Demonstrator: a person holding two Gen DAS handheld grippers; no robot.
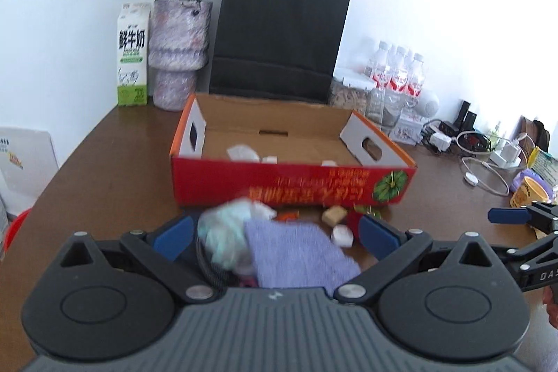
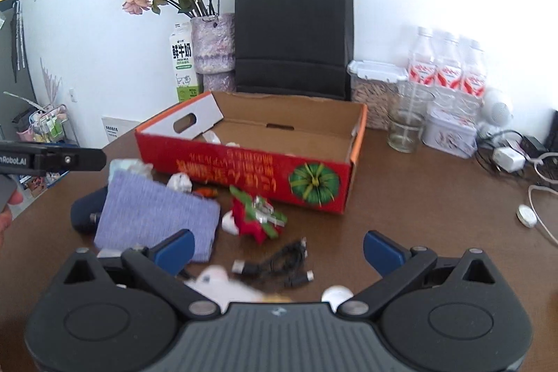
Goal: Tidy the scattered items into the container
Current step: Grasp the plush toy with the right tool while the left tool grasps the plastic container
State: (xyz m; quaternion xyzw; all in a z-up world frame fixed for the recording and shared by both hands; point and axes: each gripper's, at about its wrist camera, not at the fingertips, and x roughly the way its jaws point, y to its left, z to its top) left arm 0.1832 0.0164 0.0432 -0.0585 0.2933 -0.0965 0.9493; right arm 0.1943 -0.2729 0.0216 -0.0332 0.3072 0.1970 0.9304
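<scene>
Both grippers gape empty: the left gripper [image 1: 275, 234] frames the purple cloth [image 1: 300, 253] at centre, nearer than the right gripper [image 2: 277, 248], whose view has it left

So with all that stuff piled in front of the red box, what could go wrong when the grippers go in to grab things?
The purple cloth overlaps other bits, so a grab there may drag neighbours along. The black cable lies loosely tangled and could snag or trail over the red box wall. Both the left gripper and the right gripper stand open over the same small pile, so they might bump each other.
</scene>
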